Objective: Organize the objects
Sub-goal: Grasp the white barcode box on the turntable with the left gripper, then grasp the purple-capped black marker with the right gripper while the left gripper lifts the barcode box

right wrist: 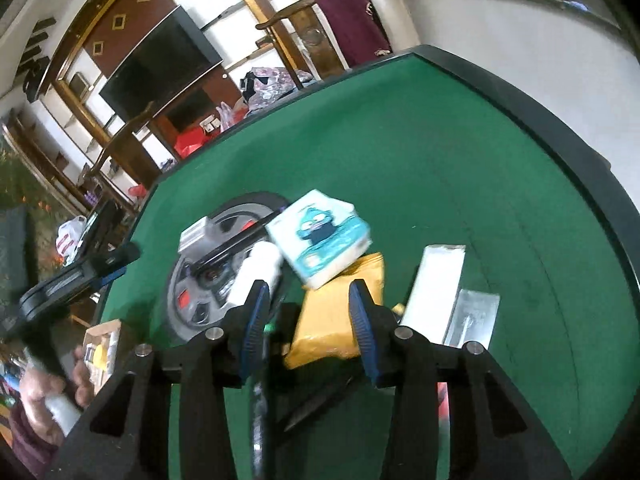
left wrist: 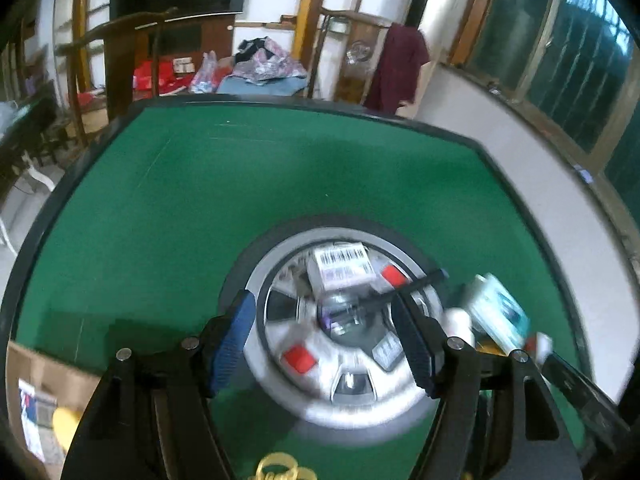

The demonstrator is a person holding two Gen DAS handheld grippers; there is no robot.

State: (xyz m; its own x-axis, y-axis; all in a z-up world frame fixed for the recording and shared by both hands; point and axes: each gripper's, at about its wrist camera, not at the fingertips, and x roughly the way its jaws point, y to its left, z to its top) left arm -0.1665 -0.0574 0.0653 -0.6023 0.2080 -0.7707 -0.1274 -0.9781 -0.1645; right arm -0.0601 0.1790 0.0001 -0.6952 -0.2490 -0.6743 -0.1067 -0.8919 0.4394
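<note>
My left gripper (left wrist: 324, 340) is open above the round silver hub (left wrist: 280, 360) in the middle of the green table (left wrist: 200, 200), with nothing between its fingers. On the hub lie a white barcode box (left wrist: 344, 266) and a black pen (left wrist: 416, 284). To the right of the hub are a teal tissue pack (left wrist: 496, 312) and a white bottle (left wrist: 460, 322). My right gripper (right wrist: 310, 324) is open, and a yellow packet (right wrist: 332, 320) lies on the table just beyond its jaws. The tissue pack (right wrist: 320, 236) rests tilted on that packet, next to the bottle (right wrist: 256, 272).
A white flat packet (right wrist: 436, 284) and a clear silvery packet (right wrist: 472, 316) lie right of the yellow one. A cardboard box (left wrist: 40, 392) sits at the table's near left. A hand (right wrist: 60, 392) holds the left gripper (right wrist: 120, 260). Chairs and shelves stand beyond the table.
</note>
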